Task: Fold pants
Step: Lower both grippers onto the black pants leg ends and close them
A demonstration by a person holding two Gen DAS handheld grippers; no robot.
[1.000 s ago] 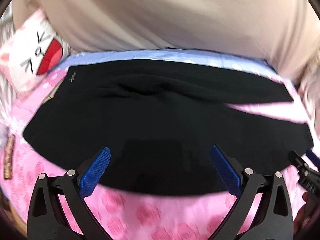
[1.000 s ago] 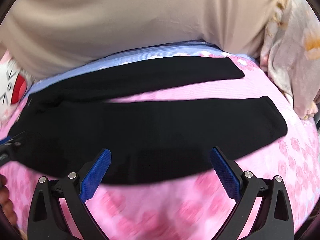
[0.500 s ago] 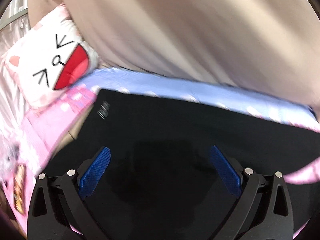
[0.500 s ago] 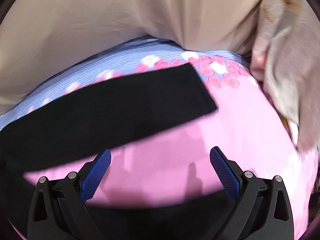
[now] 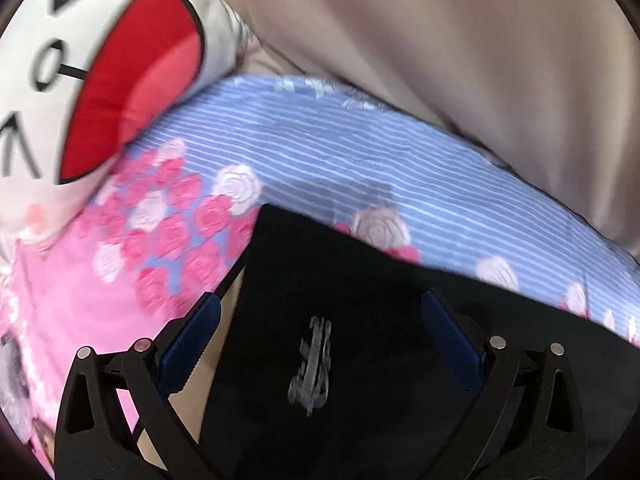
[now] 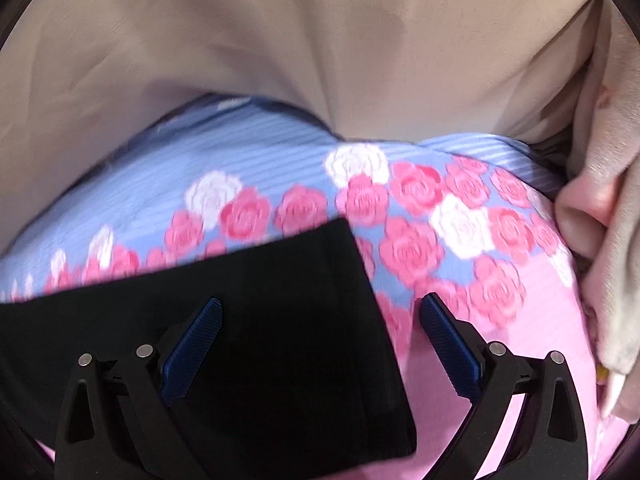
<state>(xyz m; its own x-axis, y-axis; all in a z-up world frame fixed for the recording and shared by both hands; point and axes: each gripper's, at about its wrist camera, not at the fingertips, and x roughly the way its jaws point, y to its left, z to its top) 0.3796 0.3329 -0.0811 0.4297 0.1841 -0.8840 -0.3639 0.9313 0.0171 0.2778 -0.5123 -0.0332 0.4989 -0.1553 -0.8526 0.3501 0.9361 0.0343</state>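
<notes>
Black pants (image 5: 360,360) spread flat on rose-print bedsheet (image 5: 320,152). Left gripper (image 5: 320,334) spread wide over waist corner; grey logo (image 5: 312,364) there, blurred, unreadable. Right gripper (image 6: 320,336) spread wide over leg hem (image 6: 352,280). Cartoon-face pillow (image 5: 100,60) far left, possibly cat.

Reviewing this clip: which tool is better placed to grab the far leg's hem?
Right. The right tool hangs open over the black pants leg's cuff end; the left tool is over the logo corner.
</notes>
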